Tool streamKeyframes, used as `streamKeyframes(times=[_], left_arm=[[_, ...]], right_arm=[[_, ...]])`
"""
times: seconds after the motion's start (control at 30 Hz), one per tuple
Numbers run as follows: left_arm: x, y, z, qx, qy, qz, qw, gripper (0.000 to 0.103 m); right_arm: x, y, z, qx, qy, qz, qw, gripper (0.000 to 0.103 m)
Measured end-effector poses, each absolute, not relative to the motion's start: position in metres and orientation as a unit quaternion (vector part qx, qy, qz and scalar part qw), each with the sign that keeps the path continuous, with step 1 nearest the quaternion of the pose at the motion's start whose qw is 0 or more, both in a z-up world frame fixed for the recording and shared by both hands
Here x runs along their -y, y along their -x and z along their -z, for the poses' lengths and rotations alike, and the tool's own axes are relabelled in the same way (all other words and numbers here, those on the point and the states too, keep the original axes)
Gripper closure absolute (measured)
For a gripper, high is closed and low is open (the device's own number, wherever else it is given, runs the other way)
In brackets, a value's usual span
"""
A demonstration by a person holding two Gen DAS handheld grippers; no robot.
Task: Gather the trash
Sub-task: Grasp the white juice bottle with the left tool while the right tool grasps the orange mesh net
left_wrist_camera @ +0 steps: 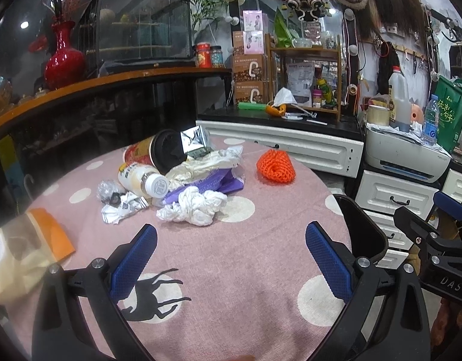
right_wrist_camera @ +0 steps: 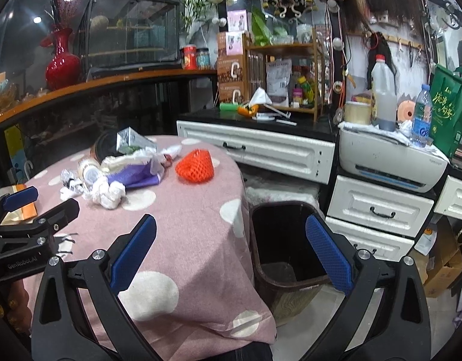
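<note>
trash pile beside black bin

Trash heap on table, orange net apart

On the pink tablecloth lay one orange foam net, one crumpled white tissue wad, one purple wrapper, one white-capped bottle on its side, one paper cup with a black lid, one silver foil carton and one small foil ball. One dark bin stood beside the table. Two grippers were there, each with two blue fingers.
</note>
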State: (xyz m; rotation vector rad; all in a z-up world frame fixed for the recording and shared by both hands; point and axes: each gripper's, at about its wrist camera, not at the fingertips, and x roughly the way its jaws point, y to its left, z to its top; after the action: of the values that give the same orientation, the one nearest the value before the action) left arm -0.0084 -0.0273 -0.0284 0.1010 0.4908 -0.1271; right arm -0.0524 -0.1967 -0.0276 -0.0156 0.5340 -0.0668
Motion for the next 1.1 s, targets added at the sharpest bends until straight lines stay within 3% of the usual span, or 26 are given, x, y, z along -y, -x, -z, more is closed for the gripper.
streamKeyframes(times=[0.6,0.97,1.1], left_arm=[[-0.034,-0.082,0.028,-0.388,-0.006,0.028,0.921,0.005],[-0.078,-0.163,0.017,-0.43,0.033,-0.036,0.901,0.006],[-0.09,-0.191,0.017,-0.448,0.047,-0.058,0.891,0.015]], right_arm=[[0.171,-0.006,0.04,-0.292,0.061,-0.034,0.954,0.005],[0.164,-0.077,0.035,-0.3,0.076,-0.067,0.949,0.005],[0.163,-0.115,0.04,-0.331,0.062,-0.078,0.938,0.005]])
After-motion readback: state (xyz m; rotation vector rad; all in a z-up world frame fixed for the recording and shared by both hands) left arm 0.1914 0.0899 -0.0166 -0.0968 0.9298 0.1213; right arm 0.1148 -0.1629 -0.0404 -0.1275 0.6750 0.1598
